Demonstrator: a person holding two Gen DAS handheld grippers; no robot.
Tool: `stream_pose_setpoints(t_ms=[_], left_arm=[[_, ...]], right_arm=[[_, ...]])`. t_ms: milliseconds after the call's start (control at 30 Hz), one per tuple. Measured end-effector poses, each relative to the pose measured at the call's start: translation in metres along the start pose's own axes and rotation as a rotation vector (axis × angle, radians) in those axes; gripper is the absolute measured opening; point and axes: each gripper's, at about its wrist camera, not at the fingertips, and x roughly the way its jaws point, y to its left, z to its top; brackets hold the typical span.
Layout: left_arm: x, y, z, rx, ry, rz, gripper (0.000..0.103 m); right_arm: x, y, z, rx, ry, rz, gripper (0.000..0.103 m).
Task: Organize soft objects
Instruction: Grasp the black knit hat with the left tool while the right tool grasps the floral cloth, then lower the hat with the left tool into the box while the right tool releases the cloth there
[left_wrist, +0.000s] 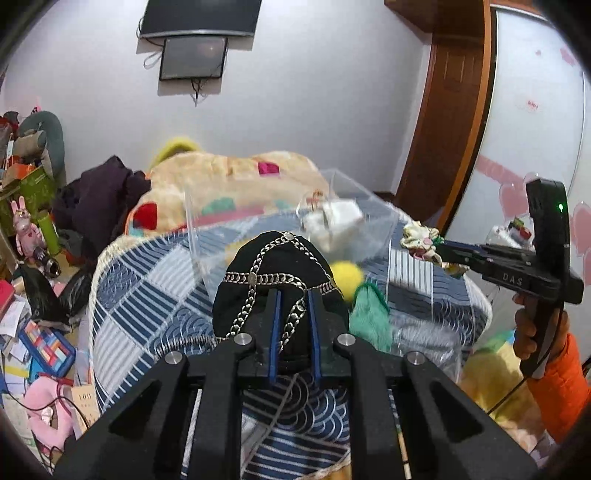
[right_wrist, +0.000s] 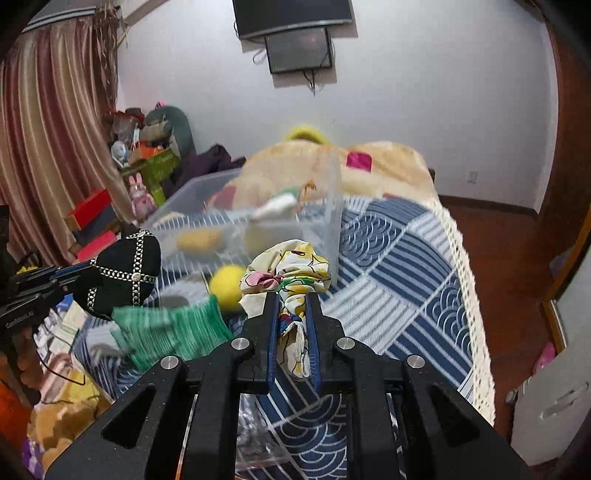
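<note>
Looking through the left wrist, we hold our left gripper (left_wrist: 293, 302) clamped on a black chain-trimmed cap (left_wrist: 273, 273) above the quilt (left_wrist: 147, 280); the clear bin (left_wrist: 258, 218) beyond holds white cloth (left_wrist: 340, 218).

In the right wrist view, our right gripper (right_wrist: 291, 306) pinches a floral scrunchie (right_wrist: 288, 269) near the bin's corner, quilt edge (right_wrist: 469, 280) right.
</note>
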Motion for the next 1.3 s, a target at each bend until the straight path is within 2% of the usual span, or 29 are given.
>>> stream_pose_setpoints(t_ms=[267,600,900,1300], left_arm=[[-0.009,0.006,0.041,0.0,-0.097,0.017,0.013],[0.02,0.014,0.084,0.001,-0.119,0.024,0.013],[0.082,0.025,0.095,-0.023,-0.033,0.048,0.013],[0.154,0.029,0.086,-0.004,0.097,0.095,0.013]], right_arm=[[-0.007,0.01,0.033,0.002,-0.083,0.021,0.013],[0.016,0.03,0.076,-0.042,-0.113,0.051,0.013],[0.065,0.041,0.091,-0.08,-0.023,0.032,0.013],[0.118,0.047,0.084,-0.144,0.132,-0.022,0.013]])
